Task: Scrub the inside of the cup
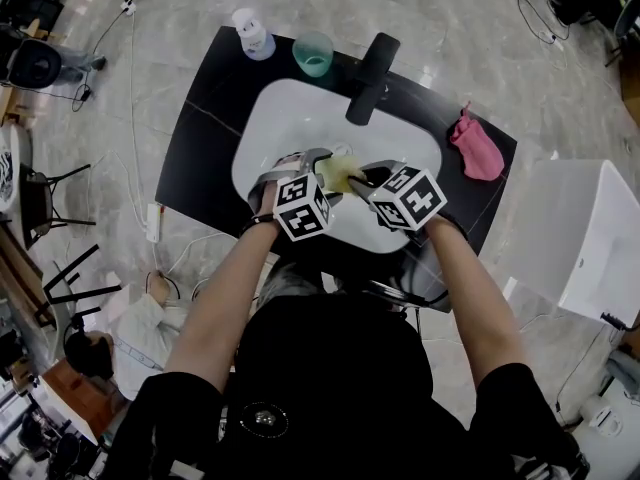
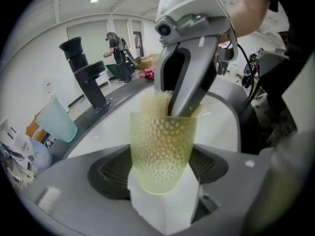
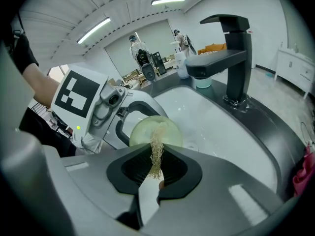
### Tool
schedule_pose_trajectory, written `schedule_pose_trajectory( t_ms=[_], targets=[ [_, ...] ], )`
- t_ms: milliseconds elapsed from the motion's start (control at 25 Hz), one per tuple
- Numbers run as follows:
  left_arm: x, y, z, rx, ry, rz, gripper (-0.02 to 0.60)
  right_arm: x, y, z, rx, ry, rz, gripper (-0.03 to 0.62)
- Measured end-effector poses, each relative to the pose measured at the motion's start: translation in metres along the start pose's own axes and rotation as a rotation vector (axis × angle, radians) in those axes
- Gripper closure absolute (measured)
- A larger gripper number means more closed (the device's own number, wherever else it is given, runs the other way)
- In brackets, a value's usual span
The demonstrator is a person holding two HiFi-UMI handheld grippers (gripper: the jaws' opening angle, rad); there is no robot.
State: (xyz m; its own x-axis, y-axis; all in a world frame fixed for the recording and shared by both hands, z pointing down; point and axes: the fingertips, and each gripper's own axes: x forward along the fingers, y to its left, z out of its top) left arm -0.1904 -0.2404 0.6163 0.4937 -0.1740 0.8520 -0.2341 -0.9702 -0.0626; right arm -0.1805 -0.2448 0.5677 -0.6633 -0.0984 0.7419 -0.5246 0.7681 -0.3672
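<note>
Over the white sink basin [image 1: 290, 118] I hold a pale yellow-green dimpled cup [image 2: 163, 146] in my left gripper [image 2: 165, 181], which is shut on its base. In the head view the cup [image 1: 336, 174] lies on its side between the two grippers. My right gripper [image 3: 155, 173] is shut on a thin tan loofah scrubber [image 3: 156, 149] whose far end reaches into the cup's mouth [image 3: 155, 132]. The left gripper view shows the scrubber [image 2: 156, 104] poking into the cup's open top with the right gripper [image 2: 189, 77] behind it.
A black faucet [image 1: 372, 76] stands at the basin's far rim on the black countertop [image 1: 205, 118]. A teal cup [image 1: 313, 54] and a small white bottle [image 1: 252, 33] sit behind it. A pink cloth [image 1: 475, 148] lies at the right. A white cabinet [image 1: 590, 238] stands further right.
</note>
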Motion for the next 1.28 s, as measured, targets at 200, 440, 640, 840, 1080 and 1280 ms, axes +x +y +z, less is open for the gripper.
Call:
schedule_pose_trajectory(
  t_ms=[200,440,640,840,1080,1280],
  targets=[
    [0.007,-0.010,0.003,0.043,0.022,-0.009,0.225,0.003,0.019,0.003,-0.021,0.014,0.093,0.553],
    [0.009,-0.016,0.006,0.036,0.018,-0.032,0.226,0.002,0.015,0.012,0.014,-0.049,0.087,0.551],
    [0.005,-0.013,0.010,-0.011,-0.013,-0.024,0.227,-0.004,0.001,0.020,0.007,-0.098,-0.003,0.551],
    [-0.001,-0.006,0.011,-0.027,-0.026,-0.014,0.227,-0.006,-0.012,0.018,-0.051,-0.079,-0.100,0.551],
    [-0.007,-0.002,0.010,-0.012,-0.033,-0.012,0.228,-0.004,-0.011,0.010,-0.054,-0.044,-0.101,0.551],
    [-0.006,-0.004,0.011,0.048,-0.010,-0.023,0.227,0.001,-0.001,0.004,-0.015,-0.009,-0.036,0.553]
  ],
)
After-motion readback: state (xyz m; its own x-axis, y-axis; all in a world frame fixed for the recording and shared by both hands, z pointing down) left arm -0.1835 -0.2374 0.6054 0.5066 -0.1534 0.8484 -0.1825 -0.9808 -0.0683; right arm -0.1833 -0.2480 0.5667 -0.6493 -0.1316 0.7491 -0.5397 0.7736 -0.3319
